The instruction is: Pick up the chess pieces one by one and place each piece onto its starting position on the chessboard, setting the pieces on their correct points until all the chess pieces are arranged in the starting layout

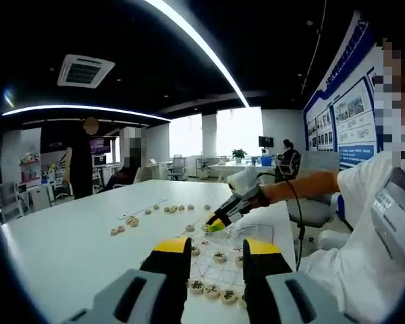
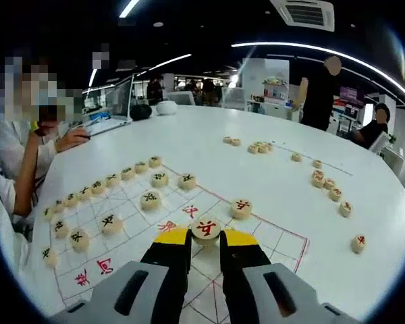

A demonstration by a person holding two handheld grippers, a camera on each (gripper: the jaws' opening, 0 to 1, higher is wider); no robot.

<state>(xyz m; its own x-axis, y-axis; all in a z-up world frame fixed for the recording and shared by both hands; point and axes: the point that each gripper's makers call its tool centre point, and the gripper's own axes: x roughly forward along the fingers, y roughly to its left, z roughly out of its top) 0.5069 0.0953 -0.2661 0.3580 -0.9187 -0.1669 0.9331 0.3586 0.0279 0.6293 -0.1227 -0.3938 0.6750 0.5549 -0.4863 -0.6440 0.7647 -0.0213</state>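
A white chessboard sheet (image 2: 270, 236) with red lines lies on the white table. My right gripper (image 2: 206, 237) is shut on a round wooden piece with a red character (image 2: 206, 228), just above the board's near half. One red piece (image 2: 241, 208) sits on the board ahead of it. Black-marked pieces (image 2: 111, 180) line the board's left side, with more (image 2: 150, 199) inside it. My left gripper (image 1: 216, 251) hangs open above the board (image 1: 224, 271), near a row of pieces (image 1: 212, 291). In the left gripper view the right gripper (image 1: 216, 224) sits low over the far board.
Loose pieces lie in groups on the table (image 2: 260, 146), (image 2: 327, 183), (image 2: 359, 243), also (image 1: 131, 221). A laptop (image 2: 118, 101) and a seated person's hand (image 2: 71, 138) are beside the board. A person (image 2: 320, 88) stands at the table's far edge.
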